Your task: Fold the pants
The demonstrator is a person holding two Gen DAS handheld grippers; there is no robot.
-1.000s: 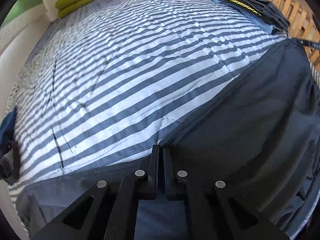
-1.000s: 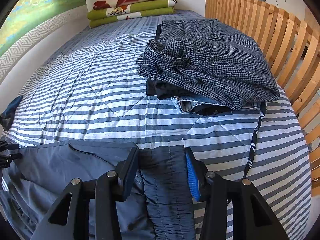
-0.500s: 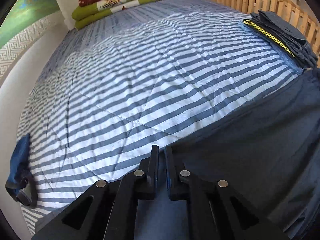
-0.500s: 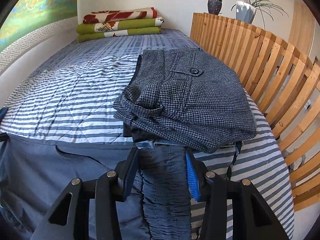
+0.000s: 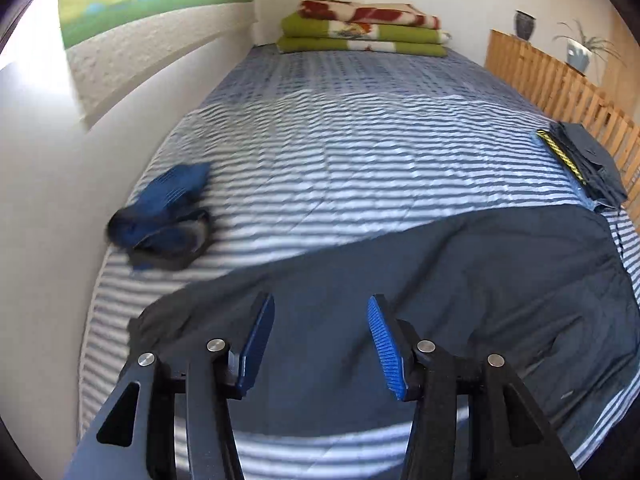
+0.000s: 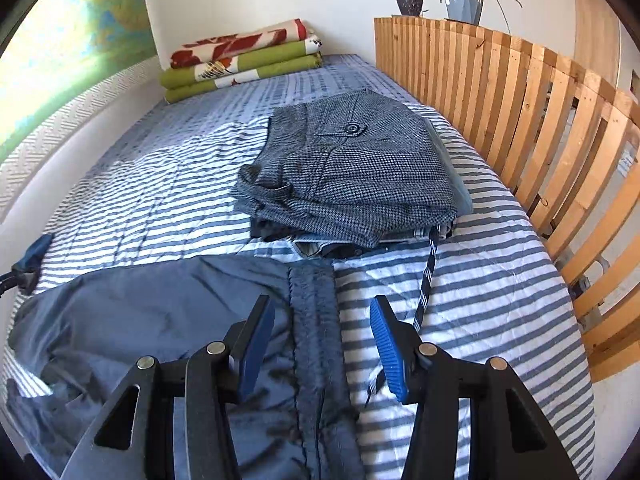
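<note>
- Left gripper (image 5: pixel 321 338): jaws spread wide, holding nothing; 0.5 s ago they were pressed together on the fabric.
- Right gripper (image 6: pixel 322 338): jaws also spread; it has let go of the waistband (image 6: pixel 314 312).
- Dark navy pants (image 5: pixel 420 292) lie flat on the striped bedspread (image 5: pixel 340 152), lower half of both views.
- No readable writing.

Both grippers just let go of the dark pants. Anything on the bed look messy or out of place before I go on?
Yes. The dark pants lie rumpled, not flat, with creases near the left end. A blue garment sits crumpled by the wall, unlike the folded stack by the slatted rail. A drawstring trails loose across the bedspread.
</note>
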